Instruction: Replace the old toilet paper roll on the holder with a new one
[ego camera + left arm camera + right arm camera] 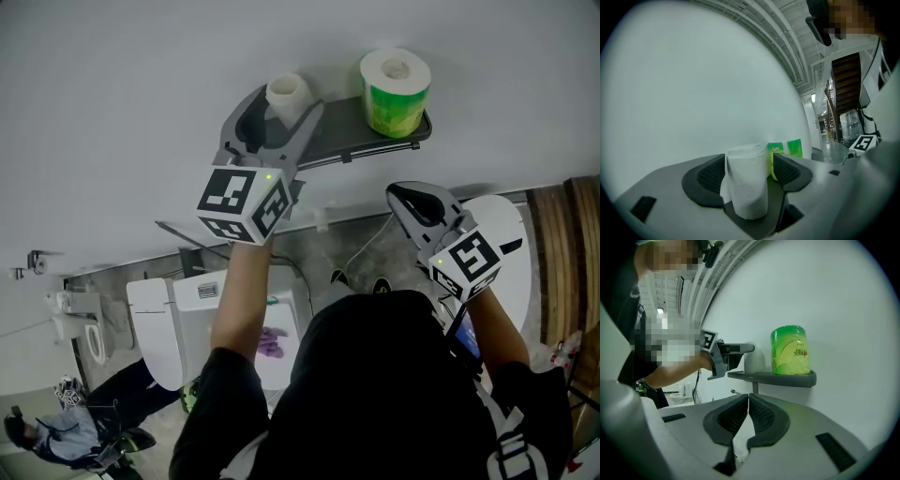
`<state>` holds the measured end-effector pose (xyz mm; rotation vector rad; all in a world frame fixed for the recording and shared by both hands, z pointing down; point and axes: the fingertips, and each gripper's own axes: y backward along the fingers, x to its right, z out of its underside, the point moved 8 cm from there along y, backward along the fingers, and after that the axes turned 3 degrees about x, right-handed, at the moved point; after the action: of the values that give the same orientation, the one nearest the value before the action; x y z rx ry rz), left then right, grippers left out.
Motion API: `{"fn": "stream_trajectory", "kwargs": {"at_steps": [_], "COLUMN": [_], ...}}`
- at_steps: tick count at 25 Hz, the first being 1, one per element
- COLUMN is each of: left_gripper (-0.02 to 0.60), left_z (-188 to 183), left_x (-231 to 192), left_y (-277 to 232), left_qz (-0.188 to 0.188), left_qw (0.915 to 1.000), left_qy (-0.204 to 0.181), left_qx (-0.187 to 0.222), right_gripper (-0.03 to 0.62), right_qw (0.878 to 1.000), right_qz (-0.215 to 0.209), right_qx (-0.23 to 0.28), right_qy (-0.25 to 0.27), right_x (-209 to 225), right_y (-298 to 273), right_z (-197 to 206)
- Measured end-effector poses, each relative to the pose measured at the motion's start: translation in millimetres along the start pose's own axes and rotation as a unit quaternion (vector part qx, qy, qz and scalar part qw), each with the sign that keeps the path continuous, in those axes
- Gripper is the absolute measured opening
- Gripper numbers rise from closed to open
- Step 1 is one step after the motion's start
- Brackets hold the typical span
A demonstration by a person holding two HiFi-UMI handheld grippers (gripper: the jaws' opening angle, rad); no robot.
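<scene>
A dark grey shelf [342, 131] juts from the white wall. On its left end a small, nearly used-up white toilet paper roll [287, 94] stands upright. My left gripper [279, 120] reaches level over the shelf, with one jaw on each side of that roll [746, 185]; a gap shows at the right pad, so it is open. A new roll in green wrapping [396, 91] stands at the shelf's right end [789, 350]. My right gripper [412, 199] hangs below and in front of the shelf [773, 377], shut with nothing in it [748, 401].
A thin metal rod [183, 232] sticks out from the wall below the shelf. Further down are a white toilet [159, 323] and a white cable [361, 248]. Wooden stairs [562, 234] rise at the right. Another person [56, 431] crouches at the lower left.
</scene>
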<state>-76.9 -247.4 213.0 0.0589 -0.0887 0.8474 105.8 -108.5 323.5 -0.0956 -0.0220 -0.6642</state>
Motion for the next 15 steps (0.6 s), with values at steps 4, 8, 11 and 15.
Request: {"fn": "stream_trajectory", "kwargs": {"at_steps": [4,8,11,15], "left_gripper": [0.33,0.342,0.344,0.344], "left_z": [-5.4,-12.8,-23.9,-33.4], "left_x": [-0.9,-1.3,2.6,8.3], "left_y": [2.5,8.6,15.8,27.0], "left_qz": [-0.001,-0.008,-0.019,-0.036], "left_qw": [0.9999,0.9997,0.9987,0.9962], "left_qy": [-0.001,-0.003,-0.032,-0.062], "left_qx": [0.011,0.024,0.036,0.049], "right_gripper": [0.018,0.018,0.018,0.018], "right_qw": [1.0,1.0,1.0,0.999], "right_qz": [0.003,0.006,0.008,0.024], "right_qx": [0.007,0.006,0.019,0.049], "right_qy": [0.002,0.002,0.008,0.003], "right_x": [0.0,0.7,1.1,8.8], "right_y": [-0.4,1.9,3.8,7.6], "right_z": [-1.0,-2.2,-4.8,-10.7]}}
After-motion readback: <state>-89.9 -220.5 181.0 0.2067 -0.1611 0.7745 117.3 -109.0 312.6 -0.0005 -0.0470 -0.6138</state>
